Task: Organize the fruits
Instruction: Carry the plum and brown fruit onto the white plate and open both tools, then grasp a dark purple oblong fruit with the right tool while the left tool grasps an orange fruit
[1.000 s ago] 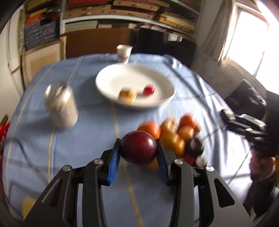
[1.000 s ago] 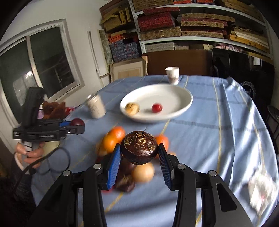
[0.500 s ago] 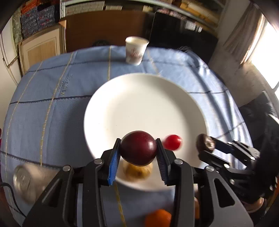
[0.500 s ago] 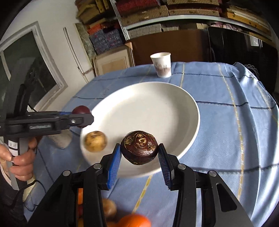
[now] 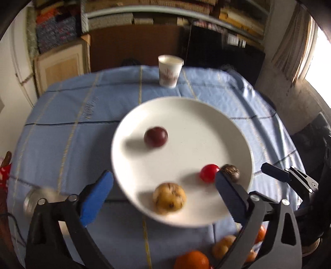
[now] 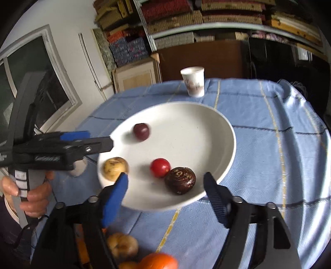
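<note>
Both grippers, left gripper [image 5: 163, 198] and right gripper [image 6: 165, 194], are standing wide open and empty, having just been opening over the white plate [image 6: 223, 132], where four fruits are now lying, while several fruits [image 6: 159, 261] are still waiting on the tablecloth [image 6: 269, 144].

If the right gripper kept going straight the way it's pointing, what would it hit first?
Most likely the dark brown wrinkled fruit lying on the white plate, just ahead of the right gripper between its open jaws; depth is uncertain.

White paper cup [image 5: 170, 71] upright on blue checked tablecloth [image 5: 68, 128]; stacked books on shelves [image 6: 178, 19] behind.
</note>
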A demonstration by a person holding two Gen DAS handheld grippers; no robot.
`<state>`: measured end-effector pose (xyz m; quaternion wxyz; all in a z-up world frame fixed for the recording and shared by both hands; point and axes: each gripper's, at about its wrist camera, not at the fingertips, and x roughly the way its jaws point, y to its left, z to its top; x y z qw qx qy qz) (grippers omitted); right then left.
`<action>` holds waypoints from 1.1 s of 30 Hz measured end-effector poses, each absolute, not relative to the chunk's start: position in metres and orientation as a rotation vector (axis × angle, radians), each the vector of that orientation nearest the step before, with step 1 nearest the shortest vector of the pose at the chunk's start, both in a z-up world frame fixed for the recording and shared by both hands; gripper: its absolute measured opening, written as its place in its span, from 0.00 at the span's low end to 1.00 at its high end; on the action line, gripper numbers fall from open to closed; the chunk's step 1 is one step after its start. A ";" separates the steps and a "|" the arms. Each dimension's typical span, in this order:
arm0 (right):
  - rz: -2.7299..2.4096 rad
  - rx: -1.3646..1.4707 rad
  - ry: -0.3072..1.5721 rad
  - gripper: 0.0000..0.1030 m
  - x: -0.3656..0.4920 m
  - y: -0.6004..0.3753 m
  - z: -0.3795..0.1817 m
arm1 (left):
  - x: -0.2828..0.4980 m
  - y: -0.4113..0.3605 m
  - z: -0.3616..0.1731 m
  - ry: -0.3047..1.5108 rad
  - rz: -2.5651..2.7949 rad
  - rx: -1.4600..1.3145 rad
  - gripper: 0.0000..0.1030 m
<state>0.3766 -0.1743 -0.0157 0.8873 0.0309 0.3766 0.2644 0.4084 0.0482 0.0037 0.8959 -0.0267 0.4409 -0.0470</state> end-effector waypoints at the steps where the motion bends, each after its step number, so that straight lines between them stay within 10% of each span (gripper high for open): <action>1: 0.543 0.056 0.774 0.82 0.370 -0.175 -0.012 | 0.396 0.048 0.007 0.892 -0.098 -0.055 0.95; 11: 0.450 -0.004 0.658 0.90 0.294 -0.177 -0.005 | 0.278 0.050 0.001 0.764 -0.077 -0.065 0.95; 33: 0.557 0.117 0.806 0.89 0.296 -0.197 -0.024 | 0.286 0.075 -0.004 0.786 0.074 0.013 0.95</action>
